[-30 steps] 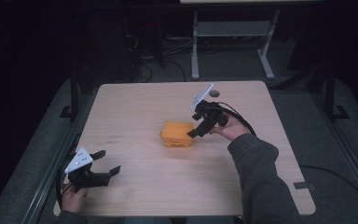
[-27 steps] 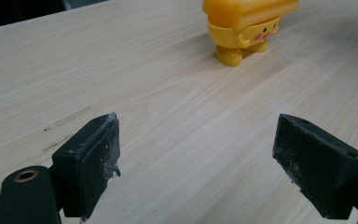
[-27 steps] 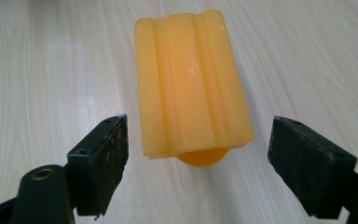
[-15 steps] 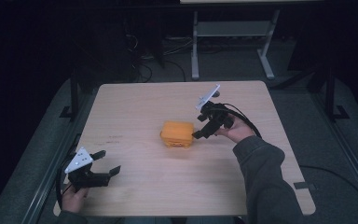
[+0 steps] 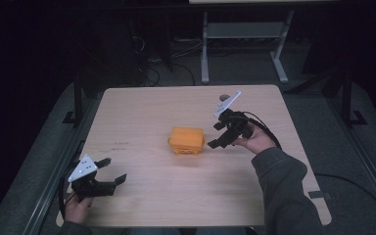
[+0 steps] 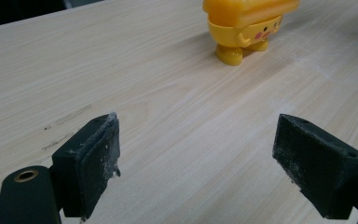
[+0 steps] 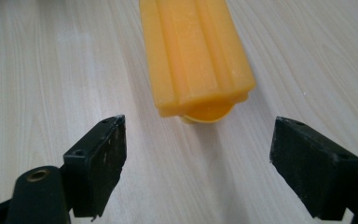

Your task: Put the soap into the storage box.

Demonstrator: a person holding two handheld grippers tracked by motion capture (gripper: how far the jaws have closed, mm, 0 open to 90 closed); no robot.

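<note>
From above, the orange toy point(image 5: 186, 140) stood near the middle of the table point(image 5: 142, 107), and the right gripper point(image 5: 219, 136) hung just beside its right end with its jaws spread and holding nothing, while the left gripper point(image 5: 111, 170) waited well apart at the near left corner, jaws likewise spread and empty. Nothing else lay on the tabletop between either pair of jaws and the toy, so no obstacle was apparent; the trouble I could picture was the right jaws nudging the toy sideways if they came in off-centre, since it looked light and stood on small feet. In the left gripper view, the toy point(image 6: 244, 25) sat far ahead of the open jaws and a little to the right of their gap, with a small face on its lower body and only bare wood and a few faint marks before them; a reach from there would have been long, and a slanted approach might have tipped the figure. In the right gripper view, the toy point(image 7: 193, 56) lay close ahead, centred between the wide jaws, its ribbed orange top pointing away. That top looked smooth and sloped, so a pinch on it could, I thought, slip or squeeze it out forward.
</note>
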